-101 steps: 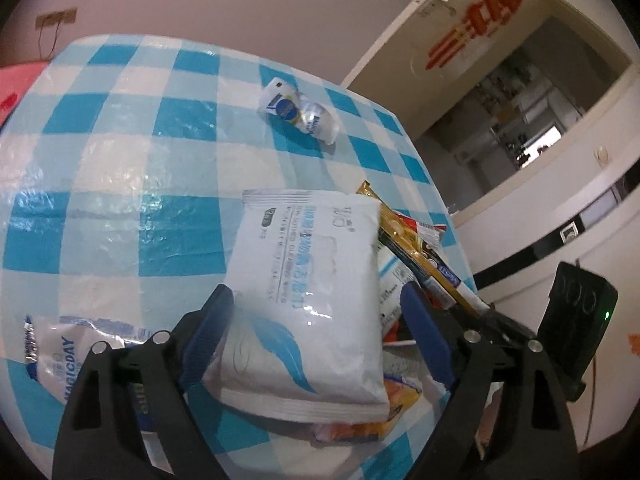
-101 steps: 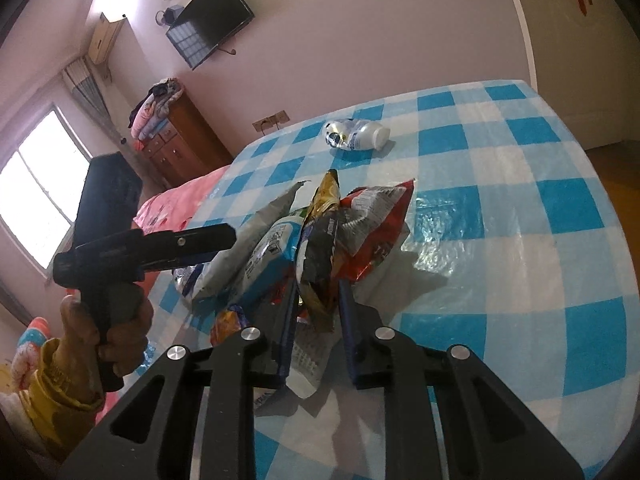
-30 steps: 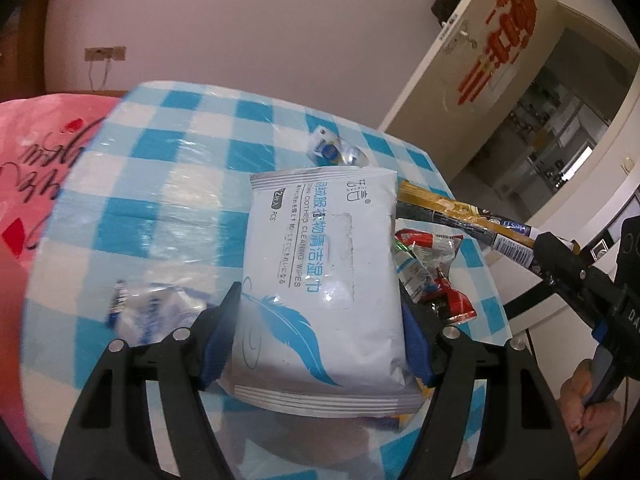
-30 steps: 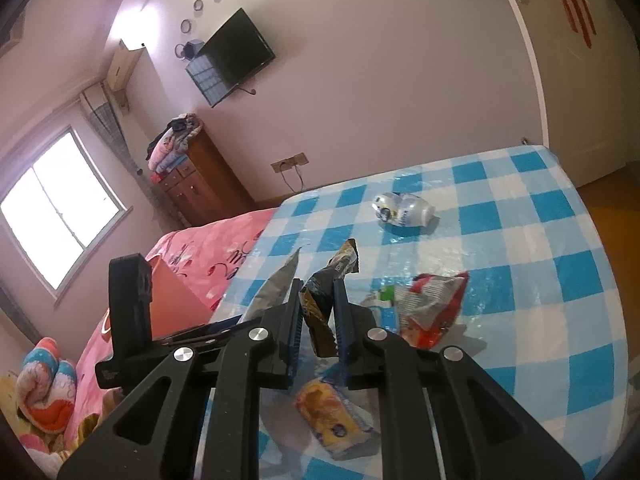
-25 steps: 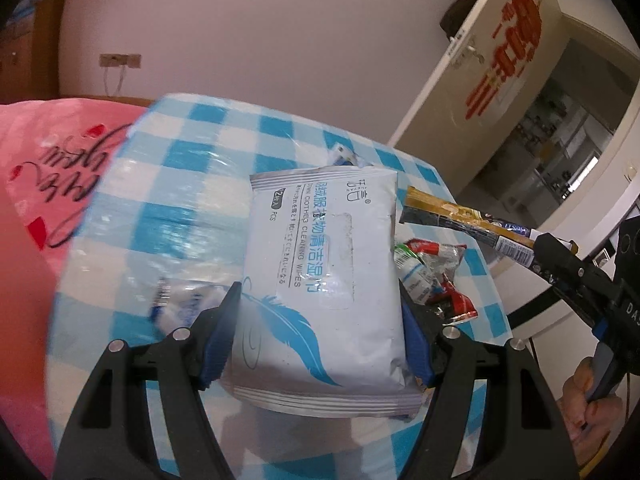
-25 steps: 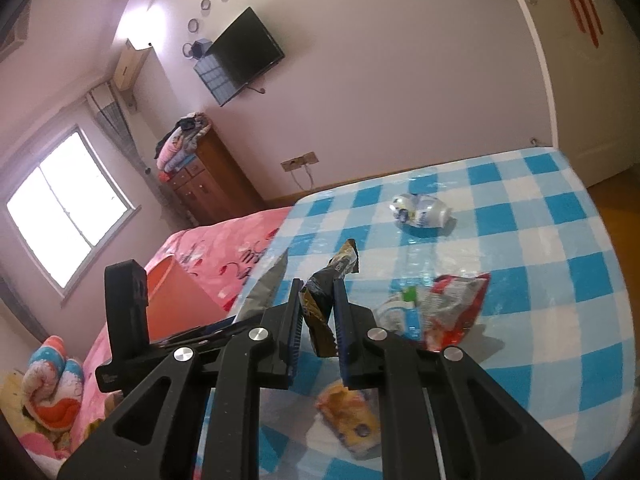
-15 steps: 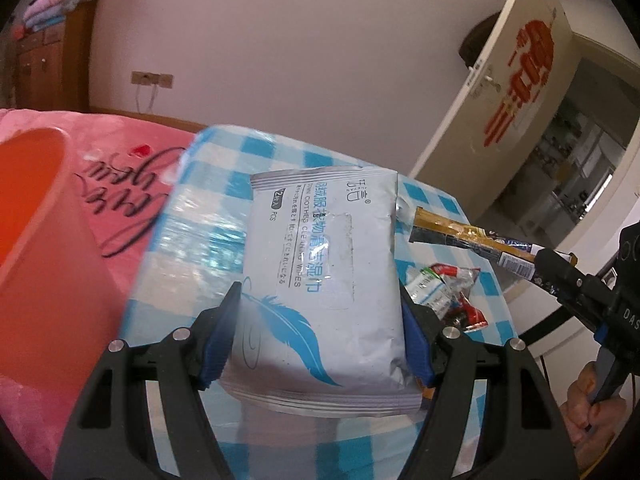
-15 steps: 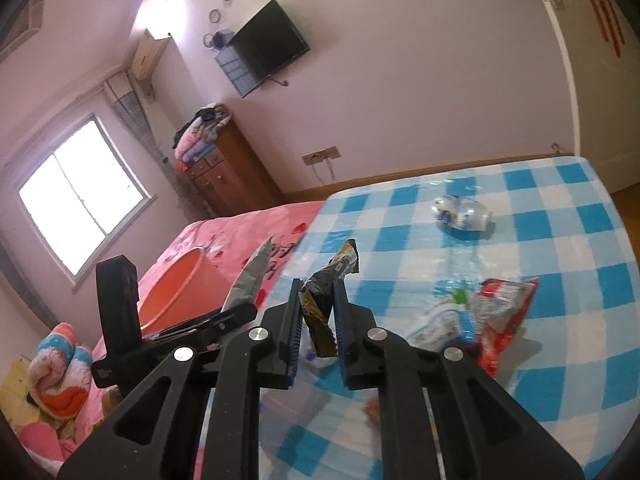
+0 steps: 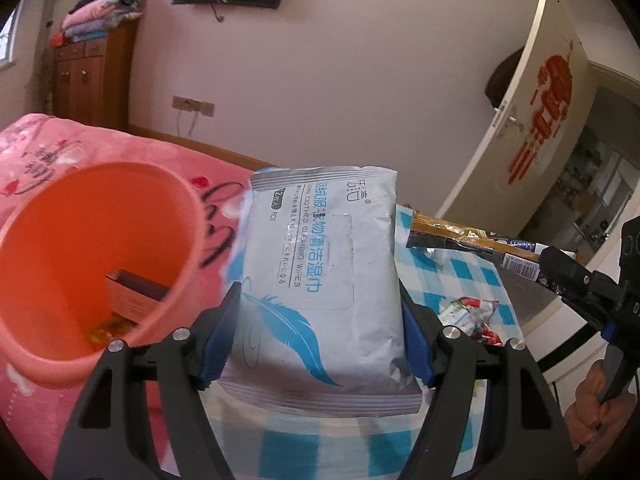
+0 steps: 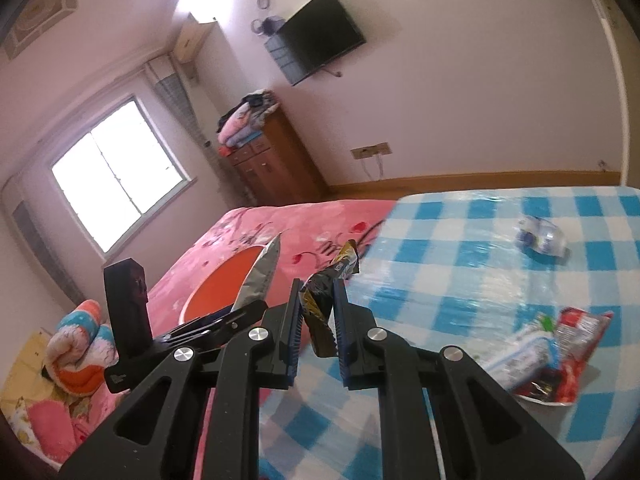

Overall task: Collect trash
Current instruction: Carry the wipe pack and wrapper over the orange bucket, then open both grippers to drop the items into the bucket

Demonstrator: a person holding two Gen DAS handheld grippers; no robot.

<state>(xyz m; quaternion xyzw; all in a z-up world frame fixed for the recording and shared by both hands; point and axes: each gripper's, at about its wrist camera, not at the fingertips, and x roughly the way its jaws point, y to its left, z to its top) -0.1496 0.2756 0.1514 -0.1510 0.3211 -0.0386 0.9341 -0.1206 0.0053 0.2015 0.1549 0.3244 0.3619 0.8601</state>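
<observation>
Two grippers each carry a piece of trash, and each camera sees what the other cannot. From the left wrist, the left gripper [image 9: 320,344] pinches a white wipes packet [image 9: 320,280] by its two long sides, blue pads pressed into the edges, so the printed face (blue feather, "CLOTHES CLEANING WIPES") fills the middle of the frame and stands forward out of the claw. Only this view looks down into the orange bucket [image 9: 176,216], just left of the packet on the pink bedspread [image 9: 52,148]; a brown carton [image 9: 134,294] lies inside it. At the right edge the right gripper [image 9: 548,260] shows side-on, clamping the end of a gold-and-black wrapper [image 9: 452,236] that sticks out level toward the packet, above loose wrappers [image 9: 466,312] on the blue checked tablecloth [image 9: 456,268]. From the right wrist, the right gripper [image 10: 316,312] is pressed nearly together on that gold-and-black wrapper [image 10: 326,288], whose crumpled top rises above the fingers. Here the wipes packet [image 10: 260,276] appears edge-on as a thin silver blade over the orange bucket [image 10: 224,280], held by the left gripper [image 10: 236,312]. This view alone shows a crushed plastic bottle [image 10: 540,236] far across the blue checked tablecloth [image 10: 460,264], well apart from the red-and-white wrappers [image 10: 552,348] near its front edge.
</observation>
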